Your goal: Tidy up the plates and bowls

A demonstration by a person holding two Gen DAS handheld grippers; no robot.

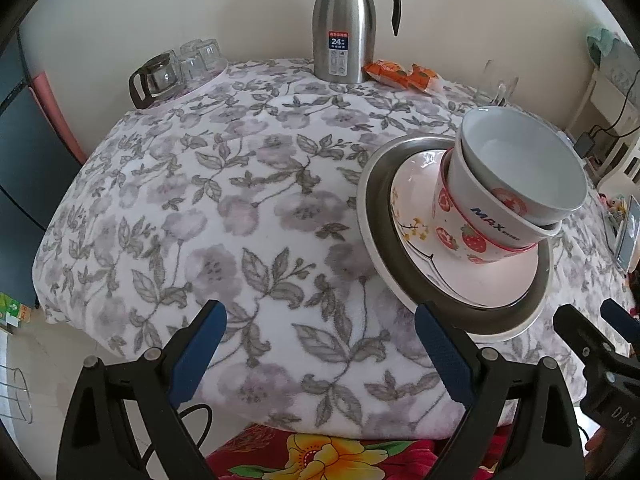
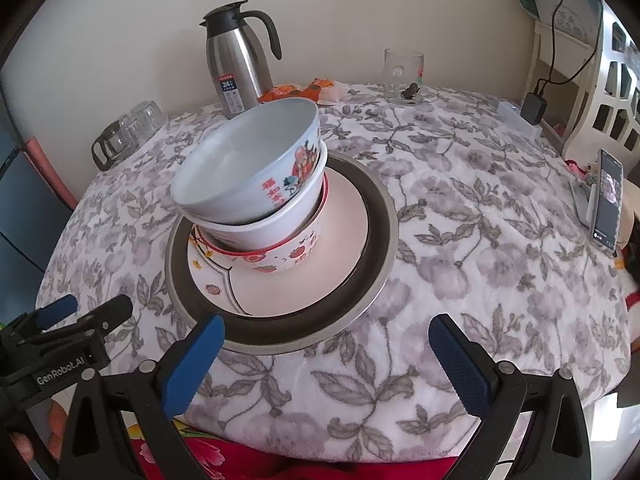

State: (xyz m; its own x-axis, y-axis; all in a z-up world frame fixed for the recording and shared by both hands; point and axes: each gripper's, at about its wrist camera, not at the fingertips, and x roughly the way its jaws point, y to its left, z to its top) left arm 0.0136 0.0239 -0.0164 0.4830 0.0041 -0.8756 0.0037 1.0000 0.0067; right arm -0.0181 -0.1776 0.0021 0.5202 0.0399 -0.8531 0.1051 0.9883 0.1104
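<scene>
A: Starting nearest, what do the tools show?

B: The left gripper (image 1: 320,344) stands spread above the flowered tablecloth (image 1: 240,208), nothing between its blue pads. The right gripper (image 2: 326,356) is spread as well, empty, its left pad just in front of the steel plate (image 2: 372,280).

A: And the dishes?

B: One stack. The steel plate carries a pink flowered plate (image 2: 340,232), on which three nested bowls sit: a strawberry bowl (image 2: 298,254), a white bowl (image 2: 280,222), and a tilted top bowl (image 2: 240,164).

A: Do the views differ?

B: The left view reads "MAX" on the white bowl; the right view shows red characters and a figure on the top bowl, plus a glass mug (image 2: 403,76) and a propped phone (image 2: 607,200). Farthest back, both show the steel thermos jug (image 1: 346,24), the orange snack packets (image 1: 400,74) and the upturned glasses (image 1: 192,62).
</scene>
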